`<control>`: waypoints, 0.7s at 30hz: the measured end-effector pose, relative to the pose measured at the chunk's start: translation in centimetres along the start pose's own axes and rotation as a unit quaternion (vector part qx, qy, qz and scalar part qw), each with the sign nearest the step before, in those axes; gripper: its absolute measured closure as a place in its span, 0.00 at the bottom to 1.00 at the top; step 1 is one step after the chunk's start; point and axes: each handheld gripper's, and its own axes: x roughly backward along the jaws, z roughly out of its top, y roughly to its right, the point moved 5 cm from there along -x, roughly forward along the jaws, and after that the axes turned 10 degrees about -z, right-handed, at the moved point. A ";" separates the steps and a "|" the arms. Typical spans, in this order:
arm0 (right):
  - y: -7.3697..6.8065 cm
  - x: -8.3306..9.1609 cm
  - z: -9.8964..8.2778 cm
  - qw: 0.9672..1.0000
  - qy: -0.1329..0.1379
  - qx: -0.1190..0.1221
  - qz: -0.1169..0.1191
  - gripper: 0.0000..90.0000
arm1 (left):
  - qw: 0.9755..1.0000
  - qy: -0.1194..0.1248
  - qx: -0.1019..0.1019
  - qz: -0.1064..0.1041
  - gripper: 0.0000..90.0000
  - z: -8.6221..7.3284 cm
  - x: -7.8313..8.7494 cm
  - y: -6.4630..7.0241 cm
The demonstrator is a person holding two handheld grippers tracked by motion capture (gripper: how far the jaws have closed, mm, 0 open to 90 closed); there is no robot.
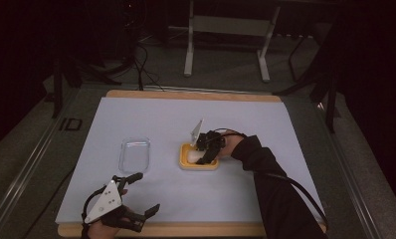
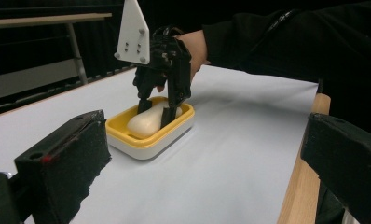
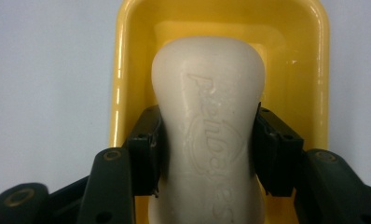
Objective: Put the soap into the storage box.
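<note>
A cream soap bar (image 3: 209, 116) with raised lettering lies in a yellow soap dish (image 3: 123, 70) near the middle of the white sheet. My right gripper (image 1: 204, 158) points down into the dish (image 1: 186, 163), its pads (image 3: 146, 149) pressed on the bar's two long sides, shut on it. From the left gripper view the same grip shows: the right gripper (image 2: 156, 114) straddles the soap (image 2: 146, 123) in the dish (image 2: 151, 140). My left gripper (image 1: 147, 192) stands open with nothing in it near the table's front left edge, its jaws wide apart.
A clear plastic tray (image 1: 135, 154) lies left of the dish. The white sheet (image 1: 151, 114) covers a wooden table whose edge (image 1: 186, 230) runs along the front. A metal frame (image 1: 226, 30) stands on the floor beyond the table.
</note>
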 end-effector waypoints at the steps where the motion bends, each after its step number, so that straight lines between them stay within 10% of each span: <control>1: 0.0 0.0 0.0 1.000 0.000 0.000 0.000 0.54 | 1.000 0.000 0.000 0.000 0.01 0.0 0.0 0.0; 21: 0.4 4.2 0.6 0.999 0.030 -0.024 -0.031 0.45 | 1.000 -0.003 0.001 -0.001 0.01 -0.1 -0.1 -0.1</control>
